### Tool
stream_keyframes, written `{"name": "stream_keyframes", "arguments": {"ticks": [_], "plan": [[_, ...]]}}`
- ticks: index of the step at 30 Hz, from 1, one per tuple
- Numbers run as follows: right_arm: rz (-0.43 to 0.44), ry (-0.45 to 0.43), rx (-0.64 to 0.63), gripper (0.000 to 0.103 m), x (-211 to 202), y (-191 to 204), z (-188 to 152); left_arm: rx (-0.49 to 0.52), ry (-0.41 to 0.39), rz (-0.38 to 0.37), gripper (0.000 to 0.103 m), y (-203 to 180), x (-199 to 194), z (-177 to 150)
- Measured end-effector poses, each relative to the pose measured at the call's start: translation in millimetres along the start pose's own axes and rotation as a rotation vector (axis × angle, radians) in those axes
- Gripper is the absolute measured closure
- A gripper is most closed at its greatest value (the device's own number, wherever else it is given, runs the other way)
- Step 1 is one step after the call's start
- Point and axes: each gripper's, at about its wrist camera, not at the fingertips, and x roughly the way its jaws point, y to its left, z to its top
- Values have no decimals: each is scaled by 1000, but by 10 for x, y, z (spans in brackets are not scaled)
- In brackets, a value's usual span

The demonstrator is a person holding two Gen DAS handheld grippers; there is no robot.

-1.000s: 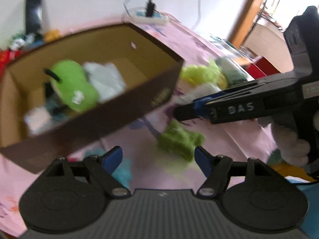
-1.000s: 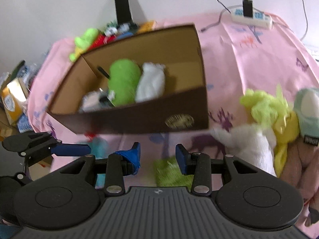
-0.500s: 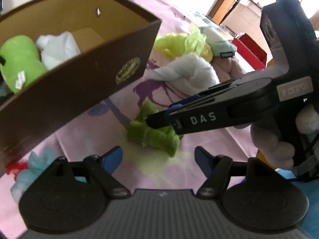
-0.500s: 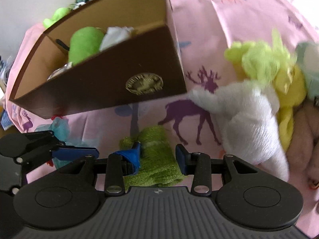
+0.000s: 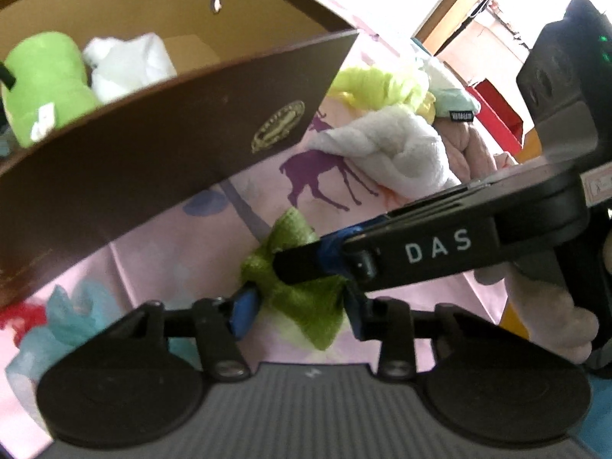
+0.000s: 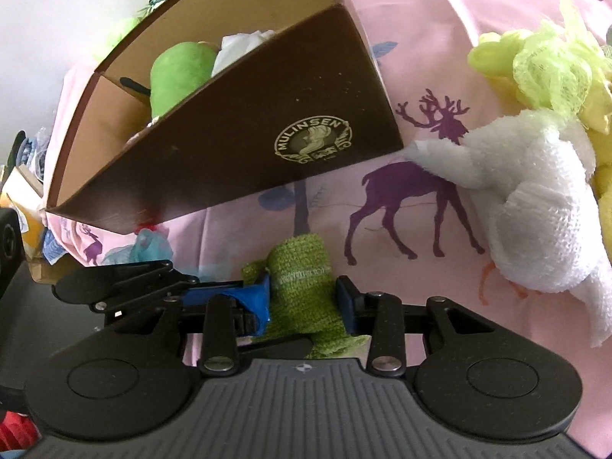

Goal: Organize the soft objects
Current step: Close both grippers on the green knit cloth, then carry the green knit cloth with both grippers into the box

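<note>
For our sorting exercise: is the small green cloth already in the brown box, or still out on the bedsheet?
Out. The green cloth lies on the pink sheet in front of the box, between both grippers' fingers.

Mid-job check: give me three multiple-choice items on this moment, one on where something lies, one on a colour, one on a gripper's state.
1. Where does the small green knitted cloth lie?
A. inside the brown cardboard box
B. on the pink deer-print sheet in front of the box
C. on top of the white fluffy towel

2. What colour is the round plush toy inside the brown cardboard box?
A. red
B. blue
C. green

3. How does the right gripper stand?
A. open, fingers either side of the cloth
B. shut and empty
C. out of view

Answers: 1 B, the cloth rests on the pink deer-print sheet below the box's front wall. 2 C, it shows bright green over the wall. 3 A, both blue pads flank the cloth with gaps showing.
</note>
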Motion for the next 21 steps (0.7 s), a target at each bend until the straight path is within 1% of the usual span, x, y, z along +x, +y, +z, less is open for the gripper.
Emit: {"name": "stream_keyframes", "arguments": {"ticks": [4,6,10,13,18,21], "plan": [[33,-7,6,83,-68,-18,45,36,-45,22,71,-45,-111,-3],[46,-12,-1,83,-165,40,67,62,-65,36,71,-87,-183,-5],[86,-29,-40,83,-318,146,104,110,-120,58,71,-173,-403,-20],[126,-44,-75,83,-439,239,134,128,-164,66,71,-211,-596,-32],[193,-97,-138,83,-654,432,208,139,-258,86,71,-251,-964,-20],[232,-149,-180,83,-785,571,283,141,-325,106,71,-252,-1177,18]]}}
